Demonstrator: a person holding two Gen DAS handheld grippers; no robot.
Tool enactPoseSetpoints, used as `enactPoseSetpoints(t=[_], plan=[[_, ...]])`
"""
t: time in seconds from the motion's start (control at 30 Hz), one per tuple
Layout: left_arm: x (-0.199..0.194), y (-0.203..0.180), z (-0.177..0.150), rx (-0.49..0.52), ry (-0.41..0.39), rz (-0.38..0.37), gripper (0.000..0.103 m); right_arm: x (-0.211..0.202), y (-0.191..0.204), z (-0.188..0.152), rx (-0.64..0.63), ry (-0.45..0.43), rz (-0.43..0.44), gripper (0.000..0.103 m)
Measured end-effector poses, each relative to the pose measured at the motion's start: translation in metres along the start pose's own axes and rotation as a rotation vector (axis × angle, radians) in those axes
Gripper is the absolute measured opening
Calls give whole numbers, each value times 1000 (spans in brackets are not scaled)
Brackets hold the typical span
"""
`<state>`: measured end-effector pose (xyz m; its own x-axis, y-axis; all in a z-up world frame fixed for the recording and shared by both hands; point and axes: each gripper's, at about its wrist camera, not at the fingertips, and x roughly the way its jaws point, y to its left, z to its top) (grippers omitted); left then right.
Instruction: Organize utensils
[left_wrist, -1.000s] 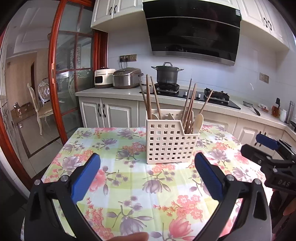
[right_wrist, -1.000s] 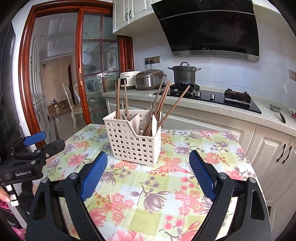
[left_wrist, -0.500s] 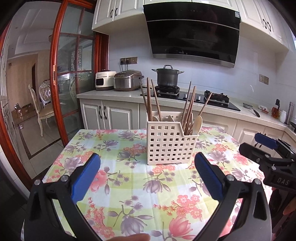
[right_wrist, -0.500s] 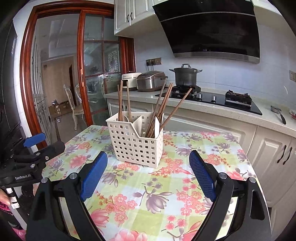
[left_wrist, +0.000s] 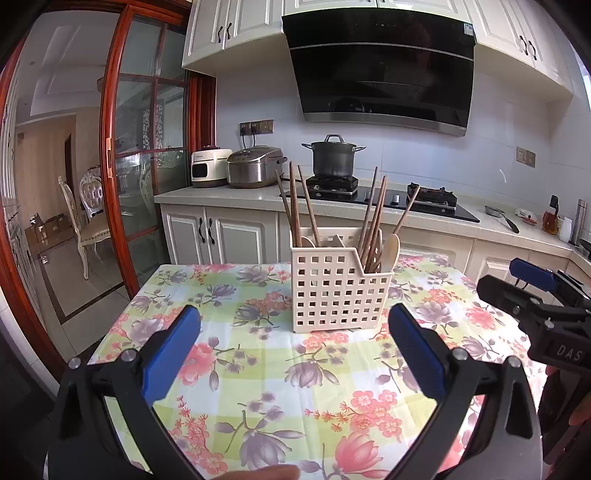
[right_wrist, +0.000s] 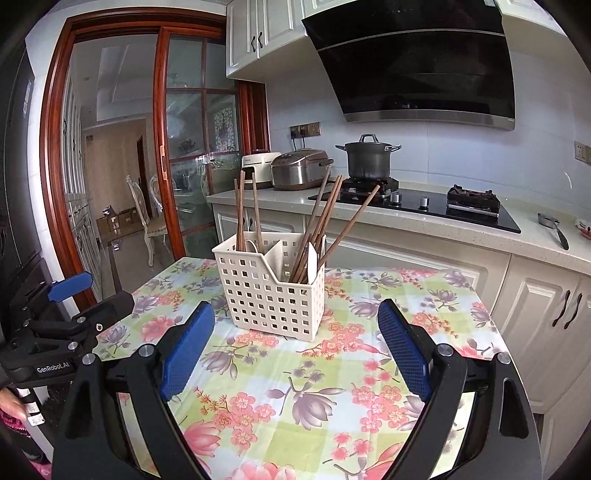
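Nearest, the left tongs (left_wrist: 293, 343) and the right tongs (right_wrist: 295, 345) hang spread wide and empty above the counter (left_wrist: 258, 373), both short of the utensil basket (left_wrist: 340, 291), which serves as landmark. The basket stands upright toward the far middle of the flowered cloth, chopsticks (left_wrist: 373, 218) and a wooden spoon (left_wrist: 390, 249) leaning in its right compartment, more chopsticks in its left. Nothing lies loose on the cloth, so sorting looks either finished or not begun; I cannot tell which. Any next move calls for closing on one stick from above without tipping the basket. Room is open all around the basket; the counter's far edge lies close behind it, cabinets beyond.
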<state>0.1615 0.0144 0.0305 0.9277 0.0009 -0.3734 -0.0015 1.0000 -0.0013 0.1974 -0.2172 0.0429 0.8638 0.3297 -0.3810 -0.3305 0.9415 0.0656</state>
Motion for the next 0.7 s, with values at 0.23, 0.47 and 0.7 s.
enactPoseSetpoints(t=[0.23,0.47,0.7], plan=[[-4,1,4,-1,-14,2,99,-2,1,2,-1,-7,1,84],[-8,0,5,3,-25,3,99,-6,5,4,-8,-18,1,84],[-7,0,5,-1,-25,4,99,-7,5,4,-9,-17,1,84]])
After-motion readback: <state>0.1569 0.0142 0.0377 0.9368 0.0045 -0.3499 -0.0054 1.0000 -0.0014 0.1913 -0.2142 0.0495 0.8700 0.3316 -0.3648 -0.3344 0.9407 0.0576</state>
